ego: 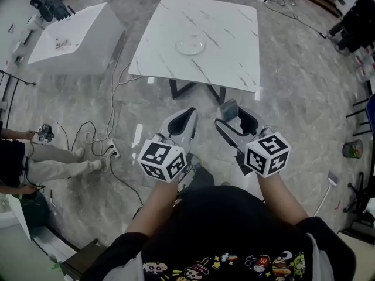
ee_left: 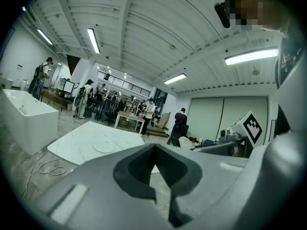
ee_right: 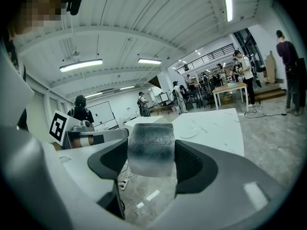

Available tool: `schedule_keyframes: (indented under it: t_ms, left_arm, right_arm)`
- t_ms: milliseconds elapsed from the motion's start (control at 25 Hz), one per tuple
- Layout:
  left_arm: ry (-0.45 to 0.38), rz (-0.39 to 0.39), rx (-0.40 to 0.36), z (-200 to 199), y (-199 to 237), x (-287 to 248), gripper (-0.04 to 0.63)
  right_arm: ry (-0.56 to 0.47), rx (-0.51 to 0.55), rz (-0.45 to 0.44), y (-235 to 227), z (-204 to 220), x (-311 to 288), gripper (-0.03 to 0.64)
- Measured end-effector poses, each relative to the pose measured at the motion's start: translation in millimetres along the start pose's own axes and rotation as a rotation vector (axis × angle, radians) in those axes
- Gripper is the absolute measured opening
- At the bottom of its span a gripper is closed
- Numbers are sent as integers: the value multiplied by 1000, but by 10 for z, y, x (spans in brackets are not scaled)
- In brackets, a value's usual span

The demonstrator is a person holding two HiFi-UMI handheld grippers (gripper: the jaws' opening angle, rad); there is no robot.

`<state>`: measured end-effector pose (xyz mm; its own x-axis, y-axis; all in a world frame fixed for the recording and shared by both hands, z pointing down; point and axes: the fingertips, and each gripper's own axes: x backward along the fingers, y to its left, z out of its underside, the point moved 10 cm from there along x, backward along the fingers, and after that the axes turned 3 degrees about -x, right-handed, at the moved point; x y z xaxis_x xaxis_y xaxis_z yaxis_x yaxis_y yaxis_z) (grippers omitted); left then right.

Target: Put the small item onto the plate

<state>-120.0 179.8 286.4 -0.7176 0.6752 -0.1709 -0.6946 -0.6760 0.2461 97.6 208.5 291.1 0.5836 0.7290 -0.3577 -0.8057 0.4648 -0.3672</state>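
Note:
A white plate (ego: 191, 45) sits in the middle of the white marble table (ego: 234, 63) ahead; it also shows as the plate (ee_left: 105, 146) and the plate (ee_right: 188, 133). My right gripper (ego: 234, 122) is shut on a small grey block (ee_right: 151, 149), whose top edge (ego: 229, 108) pokes out between the jaws. My left gripper (ego: 186, 122) is shut with nothing in it. Both are held over the floor, short of the table's near edge. Each gripper's marker cube is seen from the other's view.
A white box-like counter (ego: 76, 37) stands at the left. Cables and a power strip (ego: 111, 150) lie on the floor. A seated person (ego: 35, 163) is at the left edge. A green bin (ego: 353, 150) and chairs stand at the right. More people and tables are in the background.

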Motion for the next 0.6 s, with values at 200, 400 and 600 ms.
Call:
schedule_keyframes:
  t_ms: [200,400,600]
  left_arm:
    - [5,41,9,-69,368,-101,0]
    - [7,69,-2,-110,606,-149,0]
    - [2,69,-6,-160,730,-154,0]
  right_arm:
    - [-2,-1,33,73,-106,-330,333]
    - [-11,-9,62,117,-135,-522,331]
    - [-14,-7,67,129,-196,-611,332]
